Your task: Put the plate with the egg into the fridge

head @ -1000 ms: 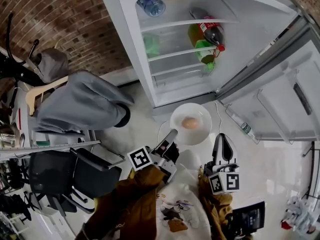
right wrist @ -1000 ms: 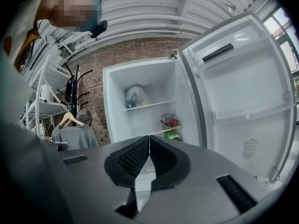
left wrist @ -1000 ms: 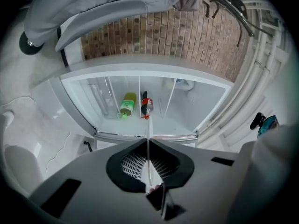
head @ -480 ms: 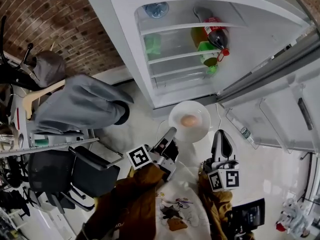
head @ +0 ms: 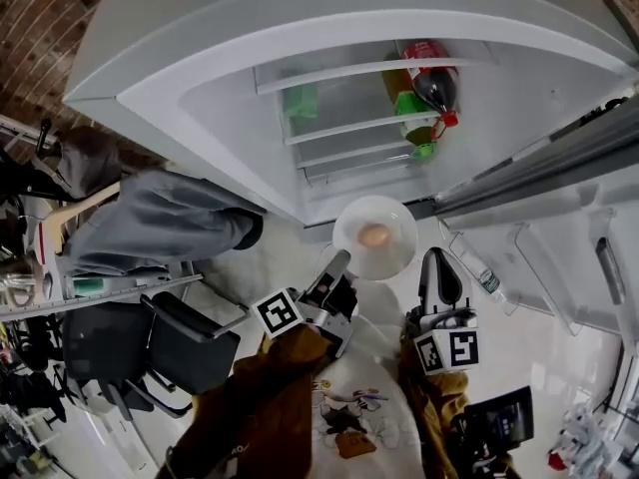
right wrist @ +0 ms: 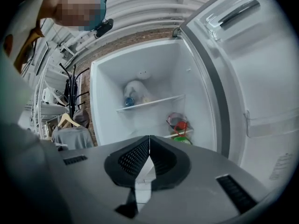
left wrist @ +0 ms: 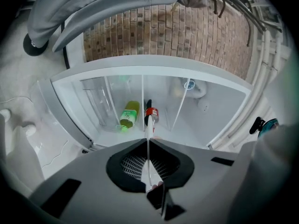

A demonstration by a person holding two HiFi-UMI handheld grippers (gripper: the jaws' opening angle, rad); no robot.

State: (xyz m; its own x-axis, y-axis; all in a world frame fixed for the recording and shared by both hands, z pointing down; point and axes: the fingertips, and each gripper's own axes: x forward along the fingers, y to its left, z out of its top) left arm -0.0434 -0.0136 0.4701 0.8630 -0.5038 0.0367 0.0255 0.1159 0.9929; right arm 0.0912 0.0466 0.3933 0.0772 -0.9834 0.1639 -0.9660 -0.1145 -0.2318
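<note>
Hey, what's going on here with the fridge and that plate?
A person is working with a handheld gripper in each hand. The left gripper is clamped on the rim of a white plate with an egg on it, holding it just in front of the open fridge. The right gripper is shut and empty beside the plate. The plate is not yet inside; the shelves already hold a few bottles.

white plate [head: 397, 254], tan egg [head: 374, 235], white fridge [head: 190, 88].
</note>
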